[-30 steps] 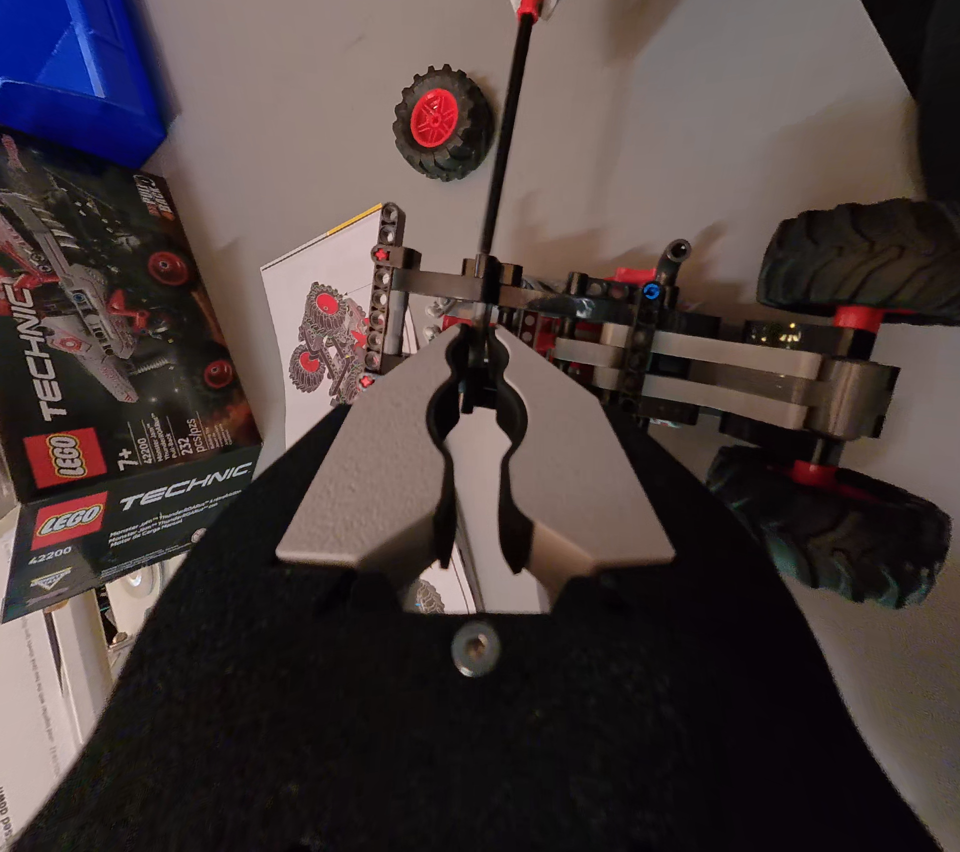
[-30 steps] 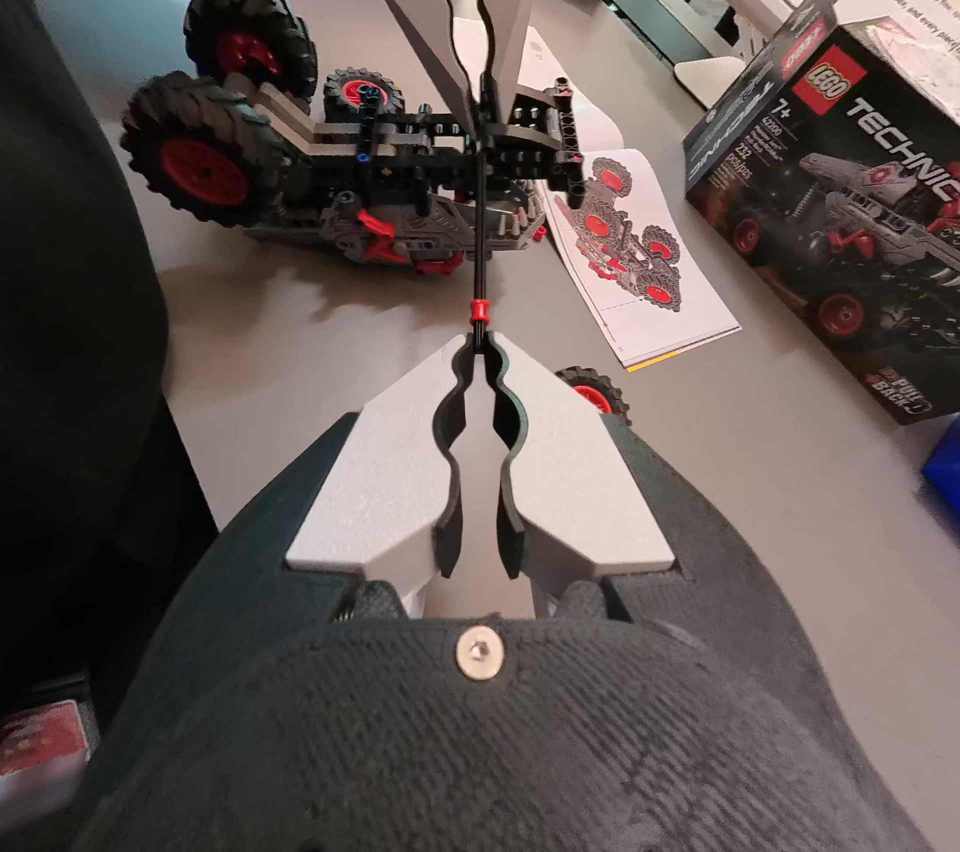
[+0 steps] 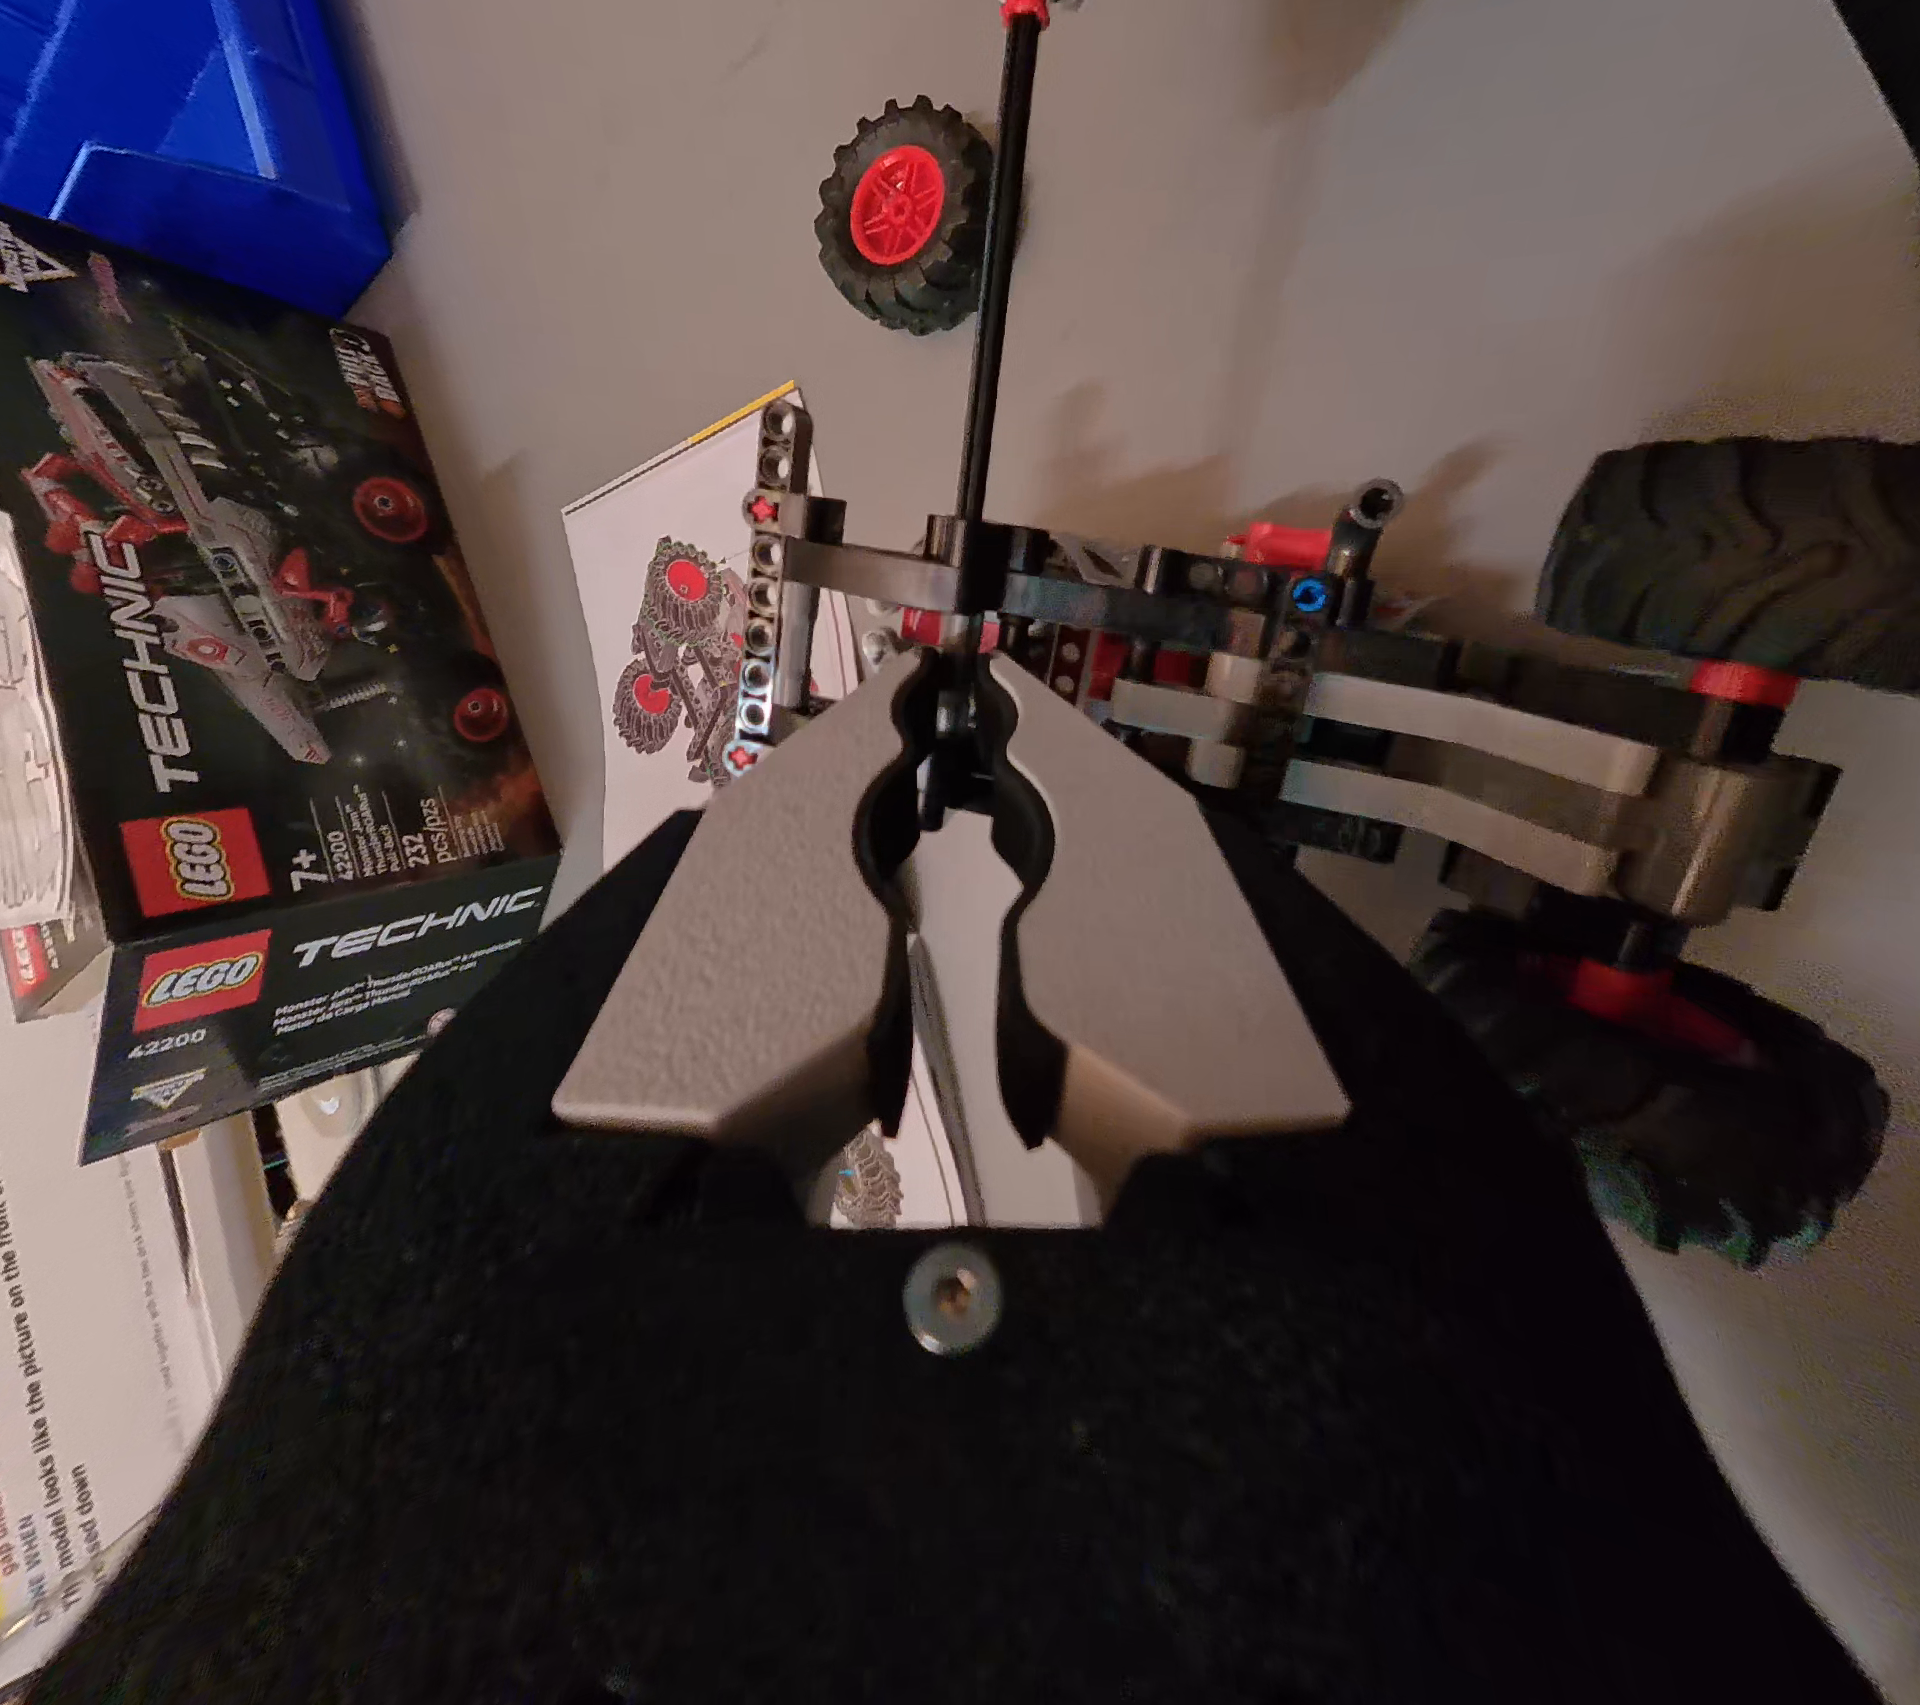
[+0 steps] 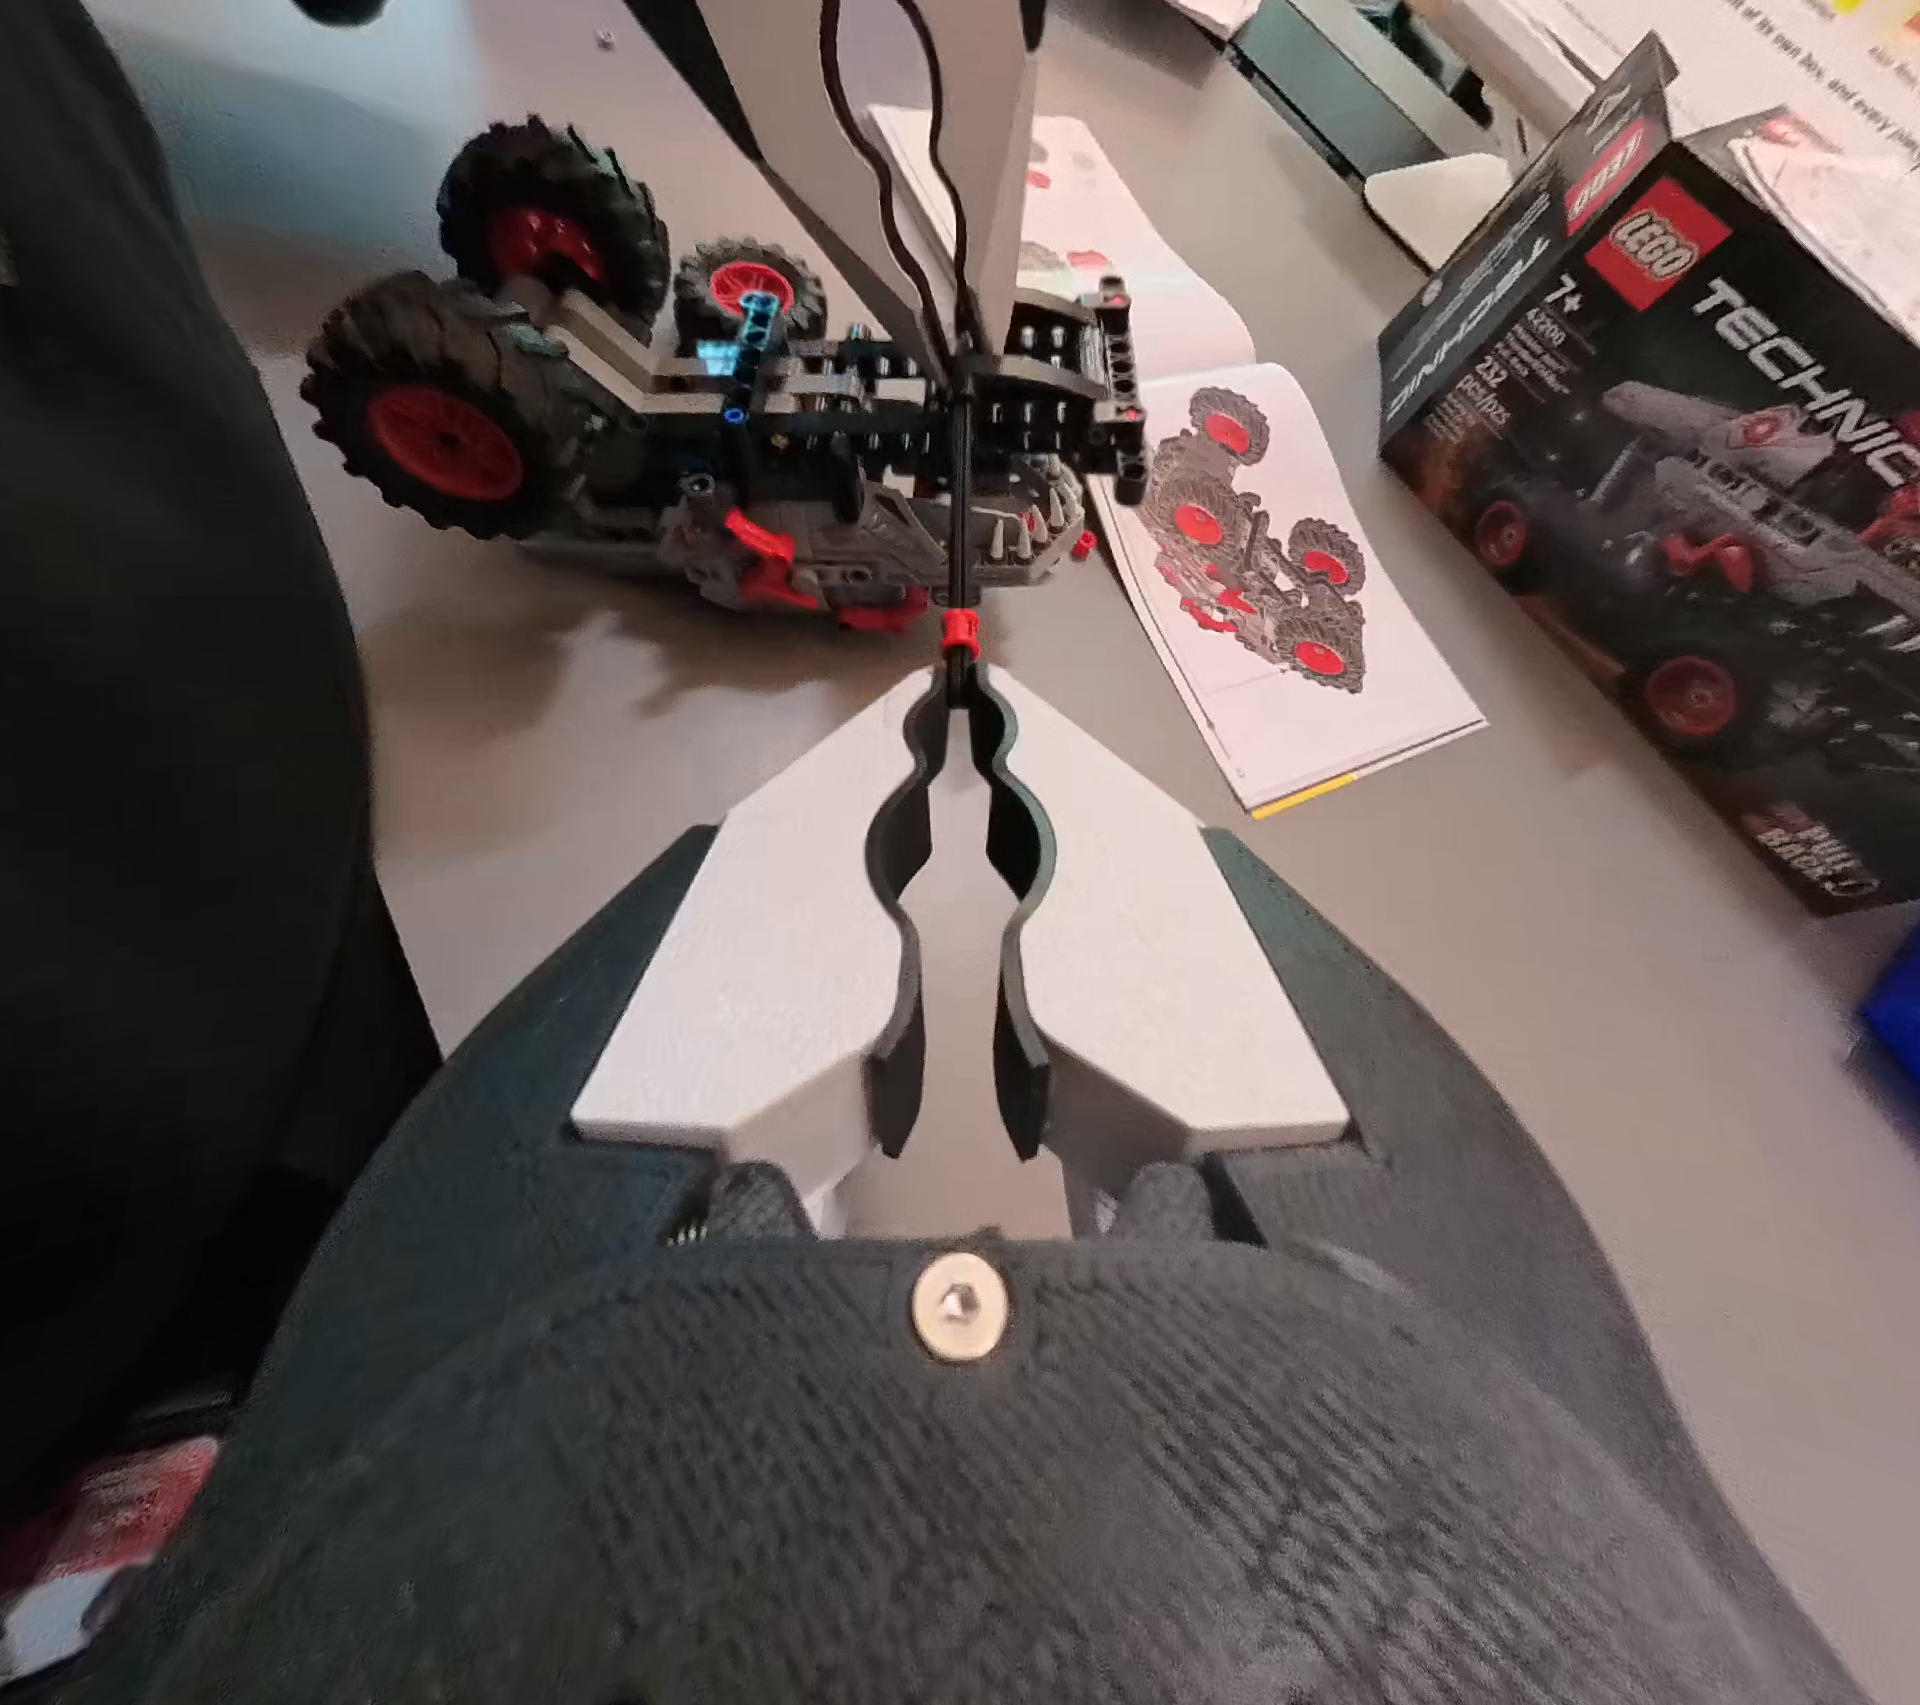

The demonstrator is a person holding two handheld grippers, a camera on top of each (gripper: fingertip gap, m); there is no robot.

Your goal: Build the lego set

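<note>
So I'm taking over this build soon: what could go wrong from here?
The thin black axle runs through the truck frame and is pinched at both ends, by the left gripper and the right gripper; uneven pushing might bend it or tip the truck. The red bush sits by the right tips and could slide. The loose wheel may roll away.

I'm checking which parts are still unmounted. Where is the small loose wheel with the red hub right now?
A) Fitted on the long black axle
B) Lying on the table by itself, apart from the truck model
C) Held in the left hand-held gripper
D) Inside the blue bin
B: the small loose wheel lies on the grey table, apart from the truck model, with the long black axle passing beside it.
</note>
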